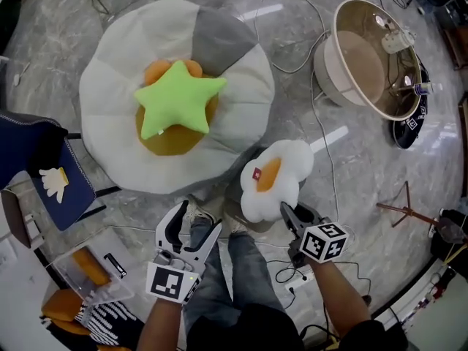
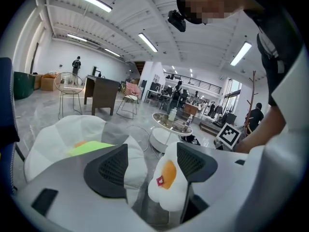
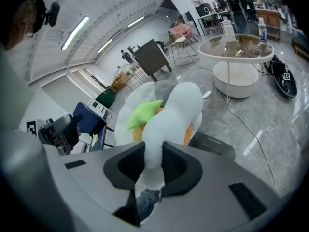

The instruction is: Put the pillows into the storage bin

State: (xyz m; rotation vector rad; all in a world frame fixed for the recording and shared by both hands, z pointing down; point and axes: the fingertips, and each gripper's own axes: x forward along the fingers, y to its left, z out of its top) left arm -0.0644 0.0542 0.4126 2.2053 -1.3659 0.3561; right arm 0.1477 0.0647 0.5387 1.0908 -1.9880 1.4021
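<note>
Right tool (image 1: 287, 210) clamped on egg pillow (image 1: 276, 175), yet to go; left tool (image 1: 196, 221) open, empty; star pillow (image 1: 178, 99) already in bin (image 1: 102, 86) at eleven o'clock.

Air is clear between my right gripper (image 1: 287, 212), holding the egg pillow (image 1: 276, 175), and the soft white bin (image 1: 102, 79). Bin centre is taken: green star pillow (image 1: 178, 99) sits on orange pillow (image 1: 172, 140). Round table (image 1: 365, 57) and cable (image 1: 314, 115) to the right, blue chair (image 1: 40, 156) to the left.

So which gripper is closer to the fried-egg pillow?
Right. The right gripper is shut on the edge of the fried-egg pillow; the left gripper is open, to its left, not touching.
</note>
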